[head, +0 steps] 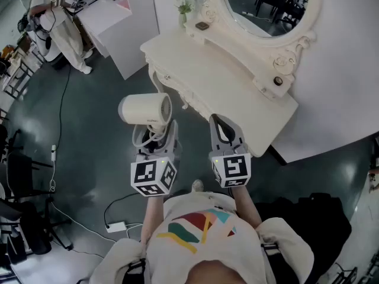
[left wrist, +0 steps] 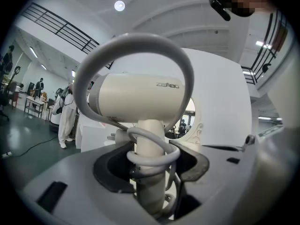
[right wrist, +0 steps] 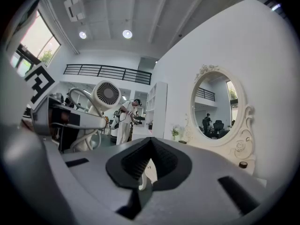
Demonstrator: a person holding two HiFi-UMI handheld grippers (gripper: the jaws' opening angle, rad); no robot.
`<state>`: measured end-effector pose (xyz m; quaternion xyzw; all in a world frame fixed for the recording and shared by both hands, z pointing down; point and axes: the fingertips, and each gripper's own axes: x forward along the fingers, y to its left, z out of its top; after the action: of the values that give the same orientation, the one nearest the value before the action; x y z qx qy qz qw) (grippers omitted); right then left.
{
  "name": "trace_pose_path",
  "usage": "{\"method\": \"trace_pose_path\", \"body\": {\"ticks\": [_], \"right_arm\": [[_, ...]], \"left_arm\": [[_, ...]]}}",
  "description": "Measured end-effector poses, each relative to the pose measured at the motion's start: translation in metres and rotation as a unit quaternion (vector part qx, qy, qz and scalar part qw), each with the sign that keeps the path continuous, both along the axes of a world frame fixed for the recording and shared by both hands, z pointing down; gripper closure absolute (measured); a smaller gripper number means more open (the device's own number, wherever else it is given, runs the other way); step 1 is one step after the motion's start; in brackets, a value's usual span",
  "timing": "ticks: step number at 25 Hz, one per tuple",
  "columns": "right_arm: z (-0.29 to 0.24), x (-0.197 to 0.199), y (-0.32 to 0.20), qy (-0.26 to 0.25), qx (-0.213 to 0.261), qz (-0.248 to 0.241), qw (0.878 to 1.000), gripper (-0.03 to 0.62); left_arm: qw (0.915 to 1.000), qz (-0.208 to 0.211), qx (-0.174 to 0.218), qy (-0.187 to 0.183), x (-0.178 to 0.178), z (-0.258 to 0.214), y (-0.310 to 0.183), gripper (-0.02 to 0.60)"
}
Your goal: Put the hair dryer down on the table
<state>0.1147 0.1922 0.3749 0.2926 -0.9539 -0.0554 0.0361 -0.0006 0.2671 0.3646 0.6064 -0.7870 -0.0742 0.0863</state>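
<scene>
We can read just one word. It is on the side of the hair dryer (left wrist: 140, 95), in small grey letters near the front of its round body. It looks like "ZEABO" to us, but the letters are tiny and we are not sure of each one. The left cube (head: 154, 176) and the right cube (head: 232, 170) have black and white square marks. These are patterns, not letters or numbers that we can read.

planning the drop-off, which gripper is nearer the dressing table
Right. The right gripper sits at the dressing table's front edge; the left gripper, holding the hair dryer, is off to its left.
</scene>
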Motion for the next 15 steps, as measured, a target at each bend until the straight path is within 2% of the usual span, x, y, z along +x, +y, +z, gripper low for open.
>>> {"method": "trace_pose_path", "body": {"ticks": [10, 15], "right_arm": [[0.002, 0.01, -0.003, -0.007, -0.003, 0.0, 1.0, 0.594], [0.002, 0.015, 0.001, -0.036, -0.034, -0.01, 0.999, 0.594]], "left_arm": [[1.0, 0.003, 0.002, -0.005, 0.01, -0.001, -0.005, 0.357], [1.0, -0.002, 0.001, -0.004, 0.015, -0.003, 0.005, 0.357]]}}
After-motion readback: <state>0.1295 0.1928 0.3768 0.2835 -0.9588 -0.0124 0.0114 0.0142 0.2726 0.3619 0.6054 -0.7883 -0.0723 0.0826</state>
